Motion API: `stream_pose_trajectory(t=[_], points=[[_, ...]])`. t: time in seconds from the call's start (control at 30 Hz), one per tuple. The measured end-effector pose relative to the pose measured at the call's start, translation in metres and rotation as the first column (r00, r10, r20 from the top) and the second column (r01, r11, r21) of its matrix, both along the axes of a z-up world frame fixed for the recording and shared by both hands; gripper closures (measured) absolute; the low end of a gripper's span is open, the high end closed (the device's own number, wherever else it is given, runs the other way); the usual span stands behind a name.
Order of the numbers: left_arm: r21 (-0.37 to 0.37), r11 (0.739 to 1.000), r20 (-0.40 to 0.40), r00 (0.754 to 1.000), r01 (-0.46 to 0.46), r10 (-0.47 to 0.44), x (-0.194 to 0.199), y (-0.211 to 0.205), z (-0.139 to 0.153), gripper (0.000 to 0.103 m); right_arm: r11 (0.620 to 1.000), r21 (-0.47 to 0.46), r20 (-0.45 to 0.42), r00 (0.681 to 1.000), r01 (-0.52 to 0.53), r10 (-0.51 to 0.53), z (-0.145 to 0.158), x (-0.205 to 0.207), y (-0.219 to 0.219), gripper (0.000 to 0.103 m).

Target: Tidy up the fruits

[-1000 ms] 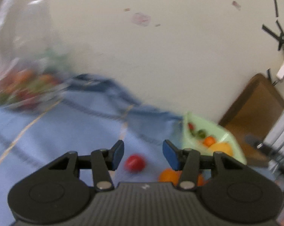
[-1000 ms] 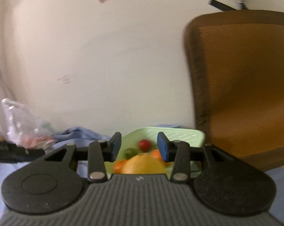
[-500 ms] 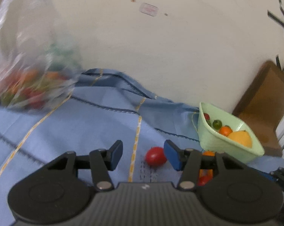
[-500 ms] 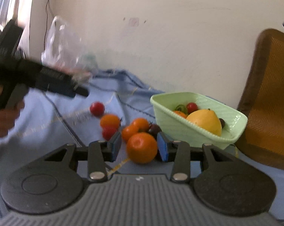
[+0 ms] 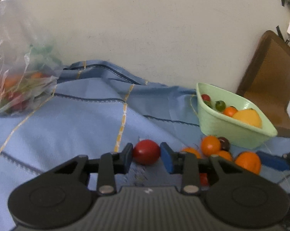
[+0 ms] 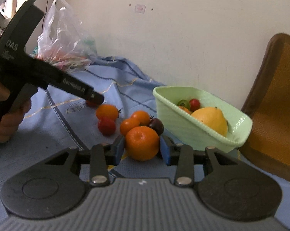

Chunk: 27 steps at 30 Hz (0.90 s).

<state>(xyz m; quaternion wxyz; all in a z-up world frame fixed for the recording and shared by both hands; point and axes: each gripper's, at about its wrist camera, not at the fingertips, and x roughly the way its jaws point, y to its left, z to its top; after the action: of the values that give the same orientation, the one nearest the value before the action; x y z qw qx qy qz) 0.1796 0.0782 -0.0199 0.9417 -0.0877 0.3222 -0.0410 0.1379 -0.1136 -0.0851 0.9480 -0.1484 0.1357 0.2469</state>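
Since the earlier frame both claws had come down to the fruit left of the green basket [image 6: 183, 127]. The left claw [image 5: 146, 156] sat open around a red tomato [image 5: 146, 151] on the blue cloth [image 5: 77, 115], farthest from the basket. The right claw [image 6: 142, 150] bracketed an orange [image 6: 142, 143] just beside the basket; whether it gripped, I cannot tell.
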Motion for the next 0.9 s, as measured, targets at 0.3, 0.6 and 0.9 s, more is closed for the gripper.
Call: stream_pose_trajectory(t=[0.3,0.6,0.9], points=[[-0.145,0.987,0.077,0.995,0.066,-0.056,-0.074,-0.004,0.019,0.072,0.992,0.116,-0.091,0.994,-0.047,0.058,0.003,-0.039,-0.033,0.061],[-0.105,0.98,0.05,0.986,0.166,-0.162,-0.092,-0.043,0.002,0.071,0.987,0.162,-0.168,0.985,-0.015,0.042,-0.013,-0.049,-0.037,0.058],[-0.037,0.989,0.037,0.989,0.142,-0.141,-0.092,-0.052,-0.007,0.069,0.992,0.127,-0.199,0.979,-0.021,0.046,-0.019,-0.046,-0.031,0.054]])
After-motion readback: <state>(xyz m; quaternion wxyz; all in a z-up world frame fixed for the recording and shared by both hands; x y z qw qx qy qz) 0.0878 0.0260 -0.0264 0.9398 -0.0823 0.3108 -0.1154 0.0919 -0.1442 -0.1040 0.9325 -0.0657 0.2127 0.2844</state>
